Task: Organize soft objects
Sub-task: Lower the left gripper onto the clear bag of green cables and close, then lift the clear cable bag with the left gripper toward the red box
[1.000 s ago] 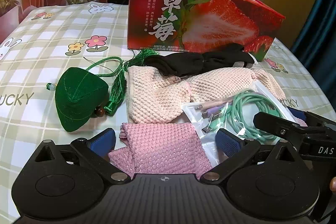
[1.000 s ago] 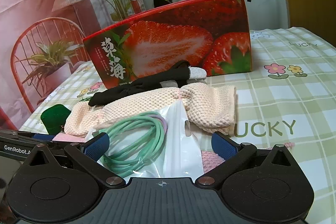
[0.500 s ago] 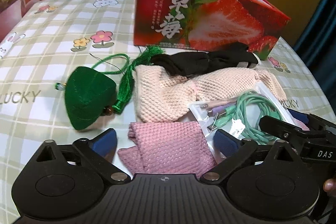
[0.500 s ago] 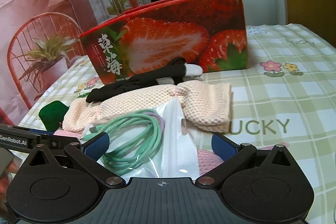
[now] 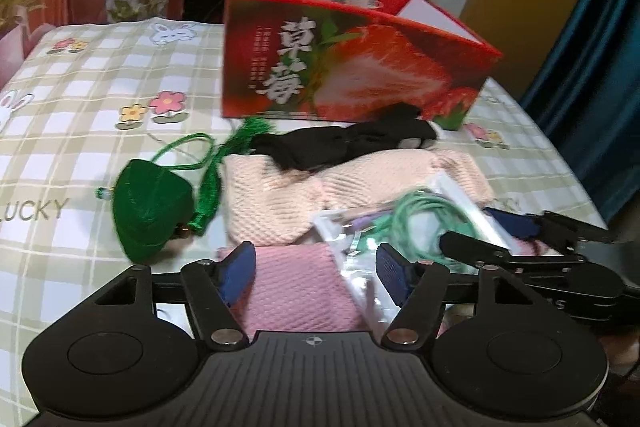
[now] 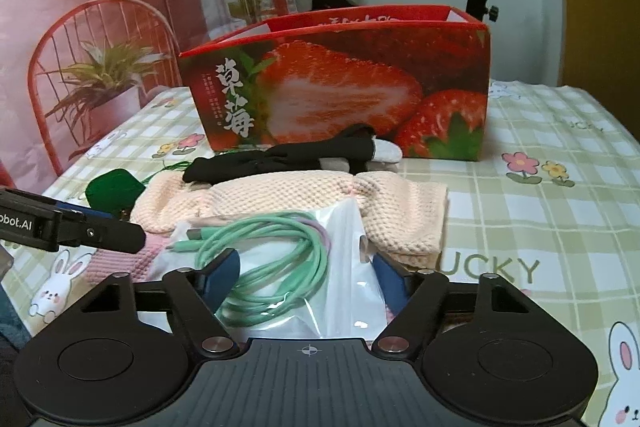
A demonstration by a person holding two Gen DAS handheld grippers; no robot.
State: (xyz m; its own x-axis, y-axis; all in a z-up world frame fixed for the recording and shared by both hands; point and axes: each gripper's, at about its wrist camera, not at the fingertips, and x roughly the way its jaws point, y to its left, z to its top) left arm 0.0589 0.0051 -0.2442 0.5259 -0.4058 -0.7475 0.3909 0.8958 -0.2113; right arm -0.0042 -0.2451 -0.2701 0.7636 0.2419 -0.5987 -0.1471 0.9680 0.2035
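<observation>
Checked tablecloth (image 6: 560, 227) bore a strawberry box (image 6: 340, 87) at 12 o'clock; left gripper (image 5: 316, 267) was closing around the pink cloth (image 5: 296, 291), right gripper (image 6: 308, 273) closing around the cable bag (image 6: 280, 247), pads not pressing

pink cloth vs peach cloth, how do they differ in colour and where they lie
The pink cloth is a deeper rose; the peach cloth is paler. The pink cloth lies nearest, between the closing jaws of the left gripper; the peach cloth lies farther back, toward the strawberry box. The peach cloth has a black garment draped over its far edge; the pink cloth does not. Both are textured knits lying flat on the checked tablecloth.
</observation>
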